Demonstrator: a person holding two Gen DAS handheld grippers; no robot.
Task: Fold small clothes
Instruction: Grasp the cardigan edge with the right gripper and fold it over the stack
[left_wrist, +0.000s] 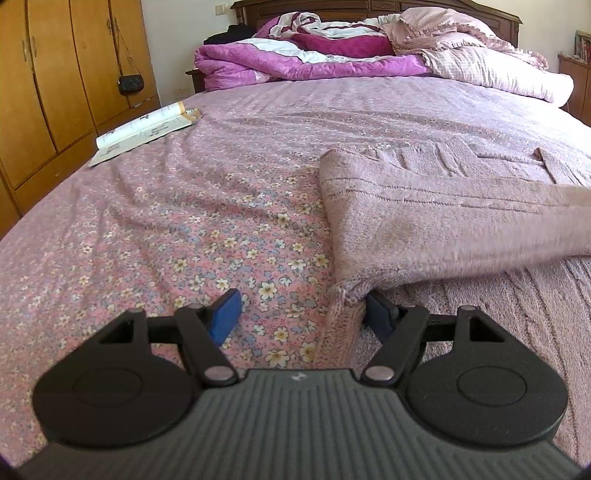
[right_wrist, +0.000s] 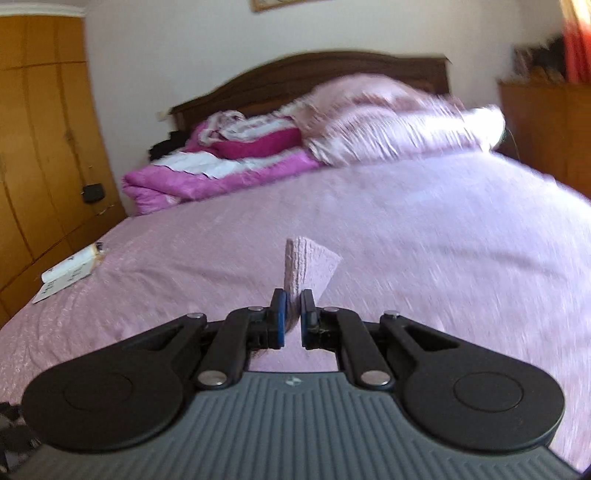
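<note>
While the right gripper (right_wrist: 291, 314) pinches a corner of the pink sweater (left_wrist: 443, 218) on the bed (left_wrist: 184, 206), carry it across w/ slack low. Left gripper (left_wrist: 303, 314), spread at the near hem, should pin that edge, keep fold square.

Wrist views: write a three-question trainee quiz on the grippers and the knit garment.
1. True or false: the right gripper is shut on a piece of the pink knit garment.
2. The open book lies: A) by the bed's left edge, B) on the purple quilt, C) on the garment.
3. How do the left gripper jaws stand?

Key:
1. True.
2. A.
3. Wide open, with the garment's corner at the right finger, not pinched.
</note>
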